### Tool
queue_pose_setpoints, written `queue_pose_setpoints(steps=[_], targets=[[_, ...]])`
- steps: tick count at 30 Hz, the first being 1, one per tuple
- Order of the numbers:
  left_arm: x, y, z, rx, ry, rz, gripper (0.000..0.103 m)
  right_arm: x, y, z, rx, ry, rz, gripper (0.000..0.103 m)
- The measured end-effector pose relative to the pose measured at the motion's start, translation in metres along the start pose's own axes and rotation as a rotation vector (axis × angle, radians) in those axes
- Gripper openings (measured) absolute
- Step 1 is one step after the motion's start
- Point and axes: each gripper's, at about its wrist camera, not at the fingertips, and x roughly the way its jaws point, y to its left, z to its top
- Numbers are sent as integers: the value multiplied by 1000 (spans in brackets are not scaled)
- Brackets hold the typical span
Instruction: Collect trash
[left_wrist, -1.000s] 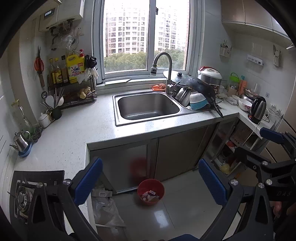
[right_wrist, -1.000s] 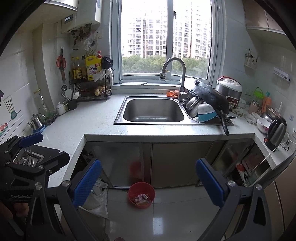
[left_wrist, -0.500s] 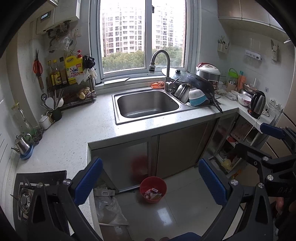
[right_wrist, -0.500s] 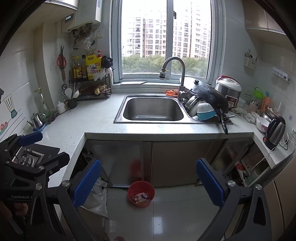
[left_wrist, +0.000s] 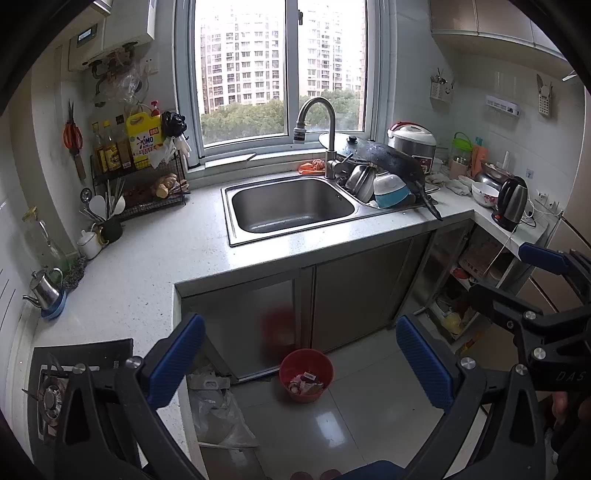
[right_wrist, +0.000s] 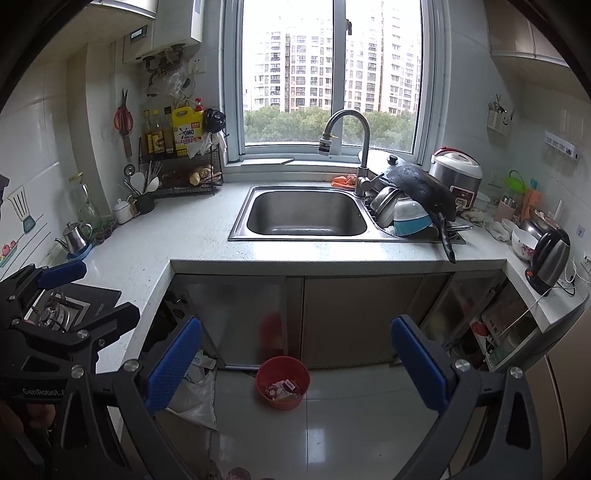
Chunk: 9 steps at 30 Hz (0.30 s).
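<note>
over the last second very little has been altered: the left view has been drawn back and tilted slightly, so that more of the room is taken in, while the right view is almost unchanged. both grippers are held high and well apart from anything, so no pickup is indicated; whether trash is yet to be gathered or has already been dropped cannot be settled.

the l-shaped bench (left_wrist: 122, 273) is seen as a pale speckled stone slab, matte and hard-edged. the sink (right_wrist: 306, 214) is a brushed steel basin with rounded corners, with nothing visible in it. the floor (right_wrist: 351, 413) is laid in glossy light tile. a crumpled translucent plastic bag (left_wrist: 218, 413) lies slack beside the cabinet.

the red bin (left_wrist: 306, 373), a small round plastic bucket, stands on the floor before the cabinet doors, and the trash (left_wrist: 306, 384) is seen inside it as mixed paper and wrappers.

the left gripper (left_wrist: 301, 362) and the right gripper (right_wrist: 295, 362) are both spread wide, their blue ribbed fingers (right_wrist: 173, 365) holding nothing.
</note>
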Motion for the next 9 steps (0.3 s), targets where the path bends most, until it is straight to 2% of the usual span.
queue_pose_setpoints(steps=[9], targets=[[-1,-3,-3,9,1,-2,103,0,-1,-2,8,4,4,102]])
